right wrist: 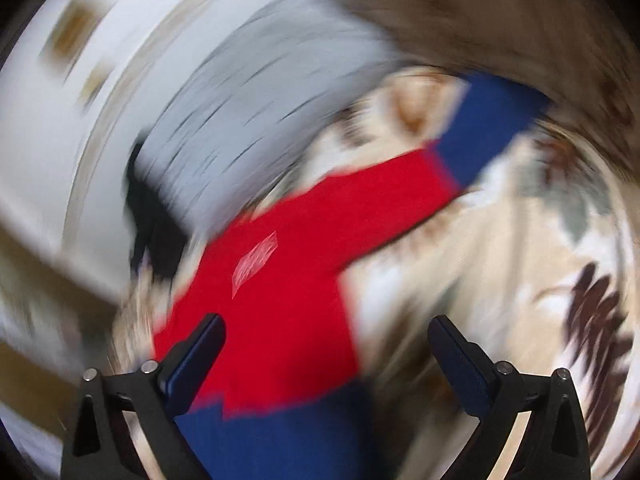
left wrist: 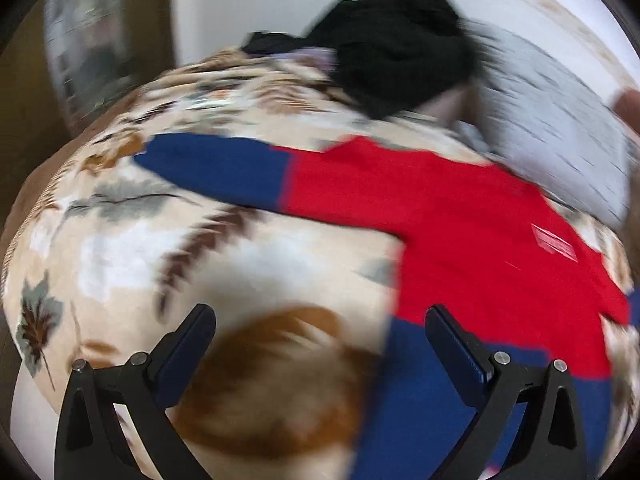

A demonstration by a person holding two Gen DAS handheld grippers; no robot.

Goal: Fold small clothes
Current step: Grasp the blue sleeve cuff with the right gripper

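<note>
Lying flat on a leaf-patterned blanket (left wrist: 132, 248) is a red sweater (left wrist: 472, 216) with blue cuffs and a blue hem. The left wrist view shows one sleeve stretched out to the left, with its blue cuff (left wrist: 216, 168) resting on the blanket. Behind the sweater this view also shows a black garment (left wrist: 400, 48) in a heap and a grey pillow (left wrist: 560, 128) beside it. The right wrist view is strongly blurred, but it shows the other sleeve (right wrist: 400, 184) reaching up to the right, and a small pale label (right wrist: 256, 260) on the red body.

The left gripper (left wrist: 320, 320) has its jaws spread wide and holds nothing; one finger is above the blue hem (left wrist: 440, 400), the other above bare blanket. The right gripper (right wrist: 328, 332) is also spread wide and holds nothing, above the lower part of the sweater (right wrist: 280, 300).

The blanket covers a bed. Behind it is a white wall (left wrist: 248, 4).
</note>
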